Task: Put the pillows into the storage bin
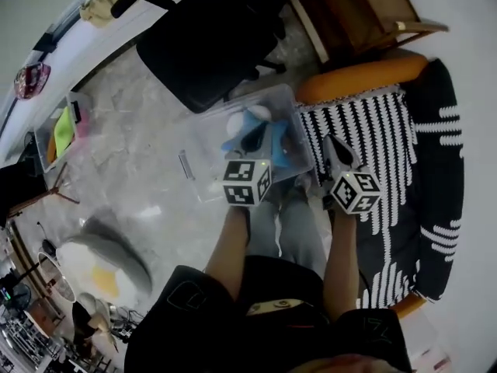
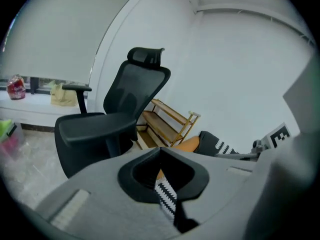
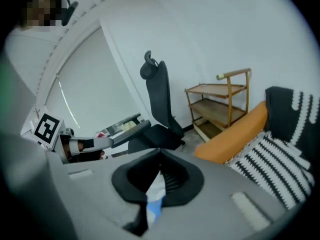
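Pillows (image 1: 256,134) in bin (image 1: 203,173); chair (image 1: 206,45) behind, sofa (image 1: 435,169) to R.

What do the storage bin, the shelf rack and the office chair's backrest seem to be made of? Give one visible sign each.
The storage bin: clear glossy plastic, most likely; the floor and its contents show through its walls.
The shelf rack: light wood, matt, judging by its tan boards and posts.
The office chair's backrest: black mesh or fabric, apparently; too blurred to settle.

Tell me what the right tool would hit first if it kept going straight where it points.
Probably the black office chair, which sits dead ahead of the shut right tool; depth is unclear.
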### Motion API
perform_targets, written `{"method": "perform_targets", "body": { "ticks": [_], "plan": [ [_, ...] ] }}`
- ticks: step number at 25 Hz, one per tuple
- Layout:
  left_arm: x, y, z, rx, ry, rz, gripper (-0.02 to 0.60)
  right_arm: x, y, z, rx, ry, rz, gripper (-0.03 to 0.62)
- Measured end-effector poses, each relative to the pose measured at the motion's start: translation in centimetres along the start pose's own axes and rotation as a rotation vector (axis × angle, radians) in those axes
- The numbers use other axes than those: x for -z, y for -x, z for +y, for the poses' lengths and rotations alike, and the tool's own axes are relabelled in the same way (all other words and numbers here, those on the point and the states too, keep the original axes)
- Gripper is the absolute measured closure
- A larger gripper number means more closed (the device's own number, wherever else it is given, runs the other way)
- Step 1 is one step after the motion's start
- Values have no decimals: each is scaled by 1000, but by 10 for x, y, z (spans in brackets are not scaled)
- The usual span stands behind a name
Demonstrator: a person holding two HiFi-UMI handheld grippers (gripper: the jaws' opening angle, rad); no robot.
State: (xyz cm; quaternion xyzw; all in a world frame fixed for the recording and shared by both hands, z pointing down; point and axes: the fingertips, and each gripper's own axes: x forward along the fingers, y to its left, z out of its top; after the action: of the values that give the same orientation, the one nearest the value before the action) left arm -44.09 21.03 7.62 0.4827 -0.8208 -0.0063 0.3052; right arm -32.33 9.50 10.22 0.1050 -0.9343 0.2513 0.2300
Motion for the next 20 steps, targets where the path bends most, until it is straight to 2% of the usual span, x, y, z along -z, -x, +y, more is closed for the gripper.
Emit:
{"method": "perform_targets", "body": {
  "ticks": [4,8,15,20],
  "plan": [
    [-50,18,-30,-20,-76,-77,571,-53,53,-20,106,45,-109,591],
    [-94,29,-81,16,-144,-148,571,-99,99,-34,234,78,-228,591],
    [-163,39,-153,14,-352,-274,571,-191,159,-31,248,168,-408,591],
    [-214,42,-201,51,-423,-382,571,-241,207,-44,284,226,-504,591]
  ]
}}
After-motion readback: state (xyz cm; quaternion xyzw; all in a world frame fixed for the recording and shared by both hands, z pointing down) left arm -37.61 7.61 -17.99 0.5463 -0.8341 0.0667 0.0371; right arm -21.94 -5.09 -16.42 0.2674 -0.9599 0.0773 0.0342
